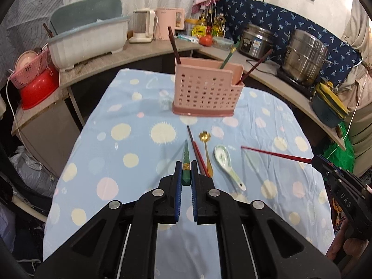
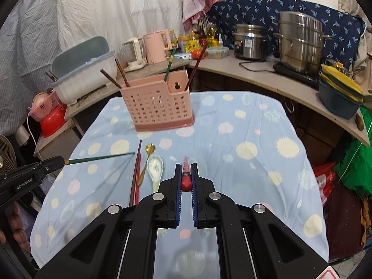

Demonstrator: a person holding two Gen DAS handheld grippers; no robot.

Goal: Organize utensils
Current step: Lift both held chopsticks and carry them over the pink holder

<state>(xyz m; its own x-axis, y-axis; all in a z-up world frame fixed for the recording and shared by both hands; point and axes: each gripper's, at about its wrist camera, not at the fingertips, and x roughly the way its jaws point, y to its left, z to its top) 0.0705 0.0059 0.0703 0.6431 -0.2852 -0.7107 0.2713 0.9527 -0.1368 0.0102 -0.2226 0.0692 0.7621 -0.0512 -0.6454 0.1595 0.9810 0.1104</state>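
Utensils are split between two places: some stand already in the pink perforated holder (image 1: 207, 93) at the far middle of the table, others lie loose on the dotted blue tablecloth (image 1: 130, 121) nearer to us. We hold a green chopstick (image 1: 186, 162) in our left gripper (image 1: 186, 174), its fingers clamped on the thick end so the thin tip points forward and away. Our right gripper (image 2: 186, 176) is pinched likewise on the thick end of a red chopstick (image 2: 186, 174), tip forward, off the cloth. Gripping at the butt probably leaves the long shaft free to slide tip-first into a slot of the holder.

Still lying on the cloth just to the right of our green stick are a dark-and-red pair of chopsticks (image 1: 196, 151), a gold flower-bowled spoon (image 1: 206, 148) and a white ceramic soup spoon (image 1: 226, 162), set close side by side.
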